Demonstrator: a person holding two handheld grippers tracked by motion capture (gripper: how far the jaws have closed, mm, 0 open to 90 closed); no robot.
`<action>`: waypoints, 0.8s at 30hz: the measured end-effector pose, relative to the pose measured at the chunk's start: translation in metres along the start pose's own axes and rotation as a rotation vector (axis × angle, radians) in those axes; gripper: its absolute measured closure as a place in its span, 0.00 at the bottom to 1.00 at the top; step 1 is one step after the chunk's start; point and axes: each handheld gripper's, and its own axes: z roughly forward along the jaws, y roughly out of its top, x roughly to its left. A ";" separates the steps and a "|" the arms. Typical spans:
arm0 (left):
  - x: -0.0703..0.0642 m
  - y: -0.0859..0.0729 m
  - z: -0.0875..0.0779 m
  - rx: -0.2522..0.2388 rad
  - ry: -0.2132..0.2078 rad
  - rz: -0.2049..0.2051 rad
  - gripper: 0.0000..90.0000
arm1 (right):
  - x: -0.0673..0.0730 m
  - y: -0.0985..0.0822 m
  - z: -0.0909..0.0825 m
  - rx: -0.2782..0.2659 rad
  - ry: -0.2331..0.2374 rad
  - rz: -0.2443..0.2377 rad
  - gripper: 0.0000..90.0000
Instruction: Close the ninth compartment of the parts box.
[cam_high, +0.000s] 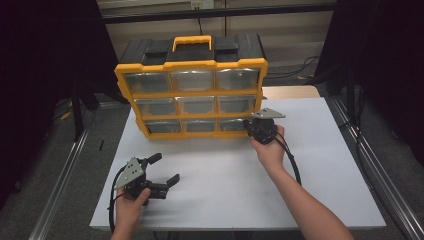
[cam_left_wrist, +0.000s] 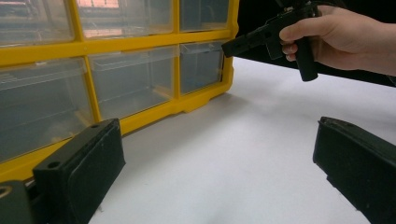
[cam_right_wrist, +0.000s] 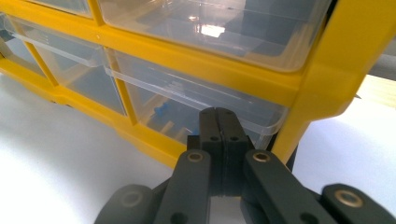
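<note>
Here, organizer upright, drawers person-ward.

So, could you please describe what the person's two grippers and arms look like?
Both the left gripper and the right gripper are black, each topped with a grey three-cornered plate and trailing a black cable. The jaws are flat, rectangular black blocks. The person's forearms are bare, with no sleeves visible.

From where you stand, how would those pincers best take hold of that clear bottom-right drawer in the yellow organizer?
Grip the protruding clear lip along the top front edge of the bottom-right drawer, coming straight at the front of the yellow organizer. The lip juts out like a thin shelf. The right gripper has its jaws shut there; they would probably need opening first.
</note>
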 end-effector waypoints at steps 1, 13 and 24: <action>0.000 0.000 0.000 0.000 0.000 -0.001 0.02 | 0.000 0.000 0.000 -0.003 0.000 0.001 1.00; -0.002 0.001 -0.001 0.007 0.042 0.003 0.02 | 0.002 0.003 0.001 -0.007 -0.003 -0.004 1.00; 0.001 0.000 -0.001 0.001 0.001 0.008 0.02 | 0.003 -0.001 -0.001 -0.026 0.037 -0.009 0.88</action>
